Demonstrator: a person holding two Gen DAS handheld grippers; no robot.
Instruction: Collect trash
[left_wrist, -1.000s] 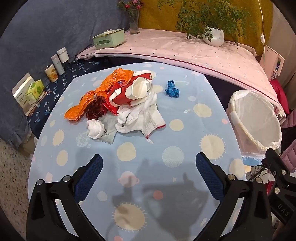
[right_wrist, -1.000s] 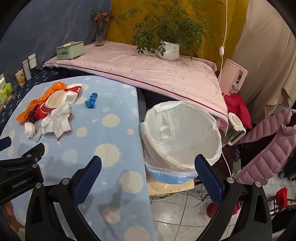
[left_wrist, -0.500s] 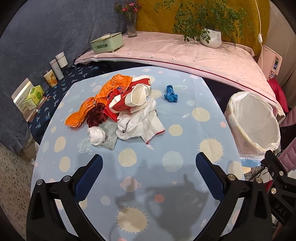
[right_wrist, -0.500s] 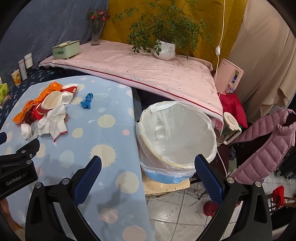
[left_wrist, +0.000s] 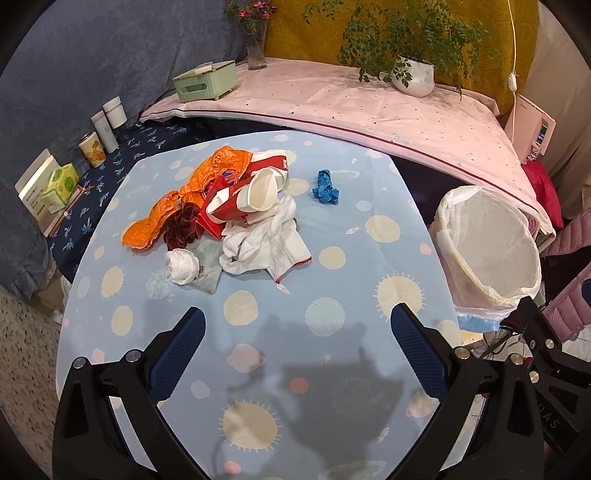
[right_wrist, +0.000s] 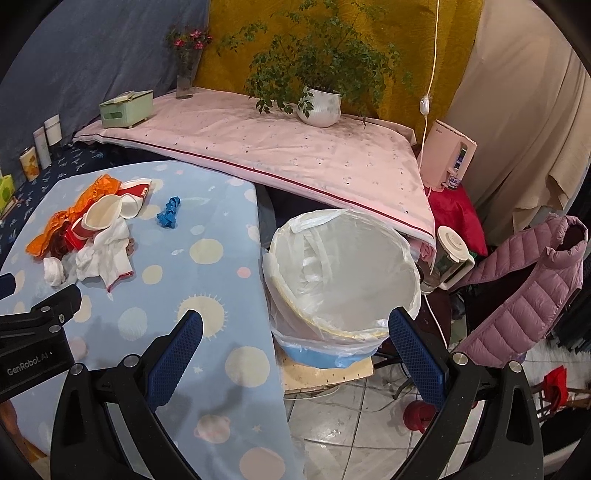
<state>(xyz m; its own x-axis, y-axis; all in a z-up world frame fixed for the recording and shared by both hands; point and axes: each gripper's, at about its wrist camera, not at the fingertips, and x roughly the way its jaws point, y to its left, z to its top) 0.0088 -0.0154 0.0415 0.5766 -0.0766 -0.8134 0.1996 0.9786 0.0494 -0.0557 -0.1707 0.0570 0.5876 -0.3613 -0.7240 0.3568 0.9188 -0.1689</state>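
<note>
The trash lies in one loose heap on the blue table (left_wrist: 332, 332), which is printed with suns and planets; in the left wrist view the heap sits toward 11 o'clock from the table's middle. On top is a crushed red-and-white paper cup (left_wrist: 255, 192) with its white mouth turned up toward 1 o'clock. An orange crinkled wrapper (left_wrist: 192, 192) trails from the cup out to 8 o'clock, and a dark red crumpled wad (left_wrist: 183, 227) is tucked just beside it. Below the cup a bunched white cloth with a red hem (left_wrist: 266, 240) spreads toward 5 o'clock, overlapping a flat grey piece (left_wrist: 207, 269). A small white tissue ball (left_wrist: 181, 266) rests on the grey piece's 9 o'clock edge. A blue twisted scrap (left_wrist: 325, 188) lies alone, apart from the heap at 3 o'clock.

Off the table's right edge stands the bin (right_wrist: 343, 273), lined with a clear-white bag, tilted and open, nothing visible inside.

The left gripper (left_wrist: 295, 332) hangs over the near part of the table, at 6 o'clock from the heap, fingers spread wide and holding nothing. The right gripper (right_wrist: 291, 332) is likewise spread and unloaded, straddling the table edge and the bin's near rim.

Behind, a pink-covered ledge (right_wrist: 295, 158) carries a potted plant (right_wrist: 317, 103) and a green box (right_wrist: 125, 109).
</note>
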